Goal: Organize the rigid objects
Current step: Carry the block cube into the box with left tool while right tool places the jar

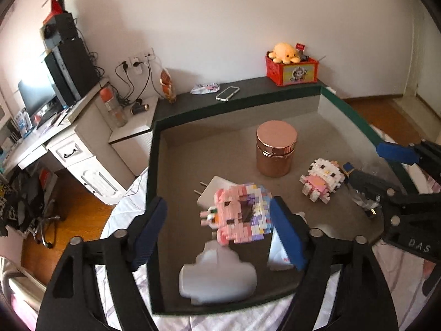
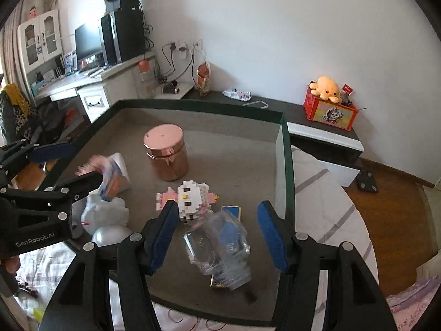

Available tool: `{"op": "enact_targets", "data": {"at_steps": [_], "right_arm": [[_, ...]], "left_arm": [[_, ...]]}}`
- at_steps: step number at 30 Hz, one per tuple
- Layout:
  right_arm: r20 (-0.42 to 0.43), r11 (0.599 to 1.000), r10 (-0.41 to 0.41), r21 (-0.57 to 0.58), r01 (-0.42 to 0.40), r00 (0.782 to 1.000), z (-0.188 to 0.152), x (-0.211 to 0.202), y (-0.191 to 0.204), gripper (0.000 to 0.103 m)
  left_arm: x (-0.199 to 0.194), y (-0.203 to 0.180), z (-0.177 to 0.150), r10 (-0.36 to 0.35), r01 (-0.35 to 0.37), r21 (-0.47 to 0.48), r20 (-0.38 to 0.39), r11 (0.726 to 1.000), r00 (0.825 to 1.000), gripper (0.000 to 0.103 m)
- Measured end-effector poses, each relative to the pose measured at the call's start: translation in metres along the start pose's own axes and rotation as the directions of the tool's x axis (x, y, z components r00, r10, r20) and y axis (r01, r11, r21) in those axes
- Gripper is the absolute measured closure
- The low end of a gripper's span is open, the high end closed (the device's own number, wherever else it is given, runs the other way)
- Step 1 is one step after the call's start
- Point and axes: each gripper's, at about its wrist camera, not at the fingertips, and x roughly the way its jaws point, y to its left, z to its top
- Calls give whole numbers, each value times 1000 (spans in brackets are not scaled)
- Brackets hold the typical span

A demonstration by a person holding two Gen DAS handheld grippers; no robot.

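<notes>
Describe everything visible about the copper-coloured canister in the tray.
The copper-coloured canister is a squat cylinder with a shiny, metallic-looking rose-gold finish. A flat lid, slightly wider than the body, sits closed on top, with a bright seam beneath it. It stands upright on the tray floor, toward the far side, behind the white block cat figure. Nothing touches it except the tray.

Dark-rimmed grey tray point(image 1: 154, 165) on a bed, holding copper canister point(image 1: 275, 149), white block cat point(image 1: 322, 178), pink block figure point(image 1: 239, 212), white charger point(image 1: 213, 191)
</notes>
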Motion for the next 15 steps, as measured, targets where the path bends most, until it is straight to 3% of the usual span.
{"op": "enact_targets", "data": {"at_steps": [1, 4, 12, 14, 15], "right_arm": [[12, 1000, 1, 3, -1, 1000, -1, -8, 2, 26], [40, 1000, 11, 0, -11, 999, -3, -28, 8, 25], [147, 1000, 0, -26, 4, 989, -17, -102, 33, 18], [184, 999, 4, -38, 3, 983, -22, -119, 39, 14], [200, 999, 4, -51, 6, 980, -26, -131, 43, 8]], "left_arm": [[-7, 1, -2, -5, 5, -9, 11, 1000, 1000, 14], [-31, 5, -7, 26, -25, -18, 58, 1000, 998, 2], [-119, 20, -41, 54, -39, -81, 193, 996, 980, 0], [-141, 22, -53, 63, -43, -96, 213, 994, 975, 0], [-153, 23, -60, 64, -41, -103, 229, 994, 971, 0]]}}
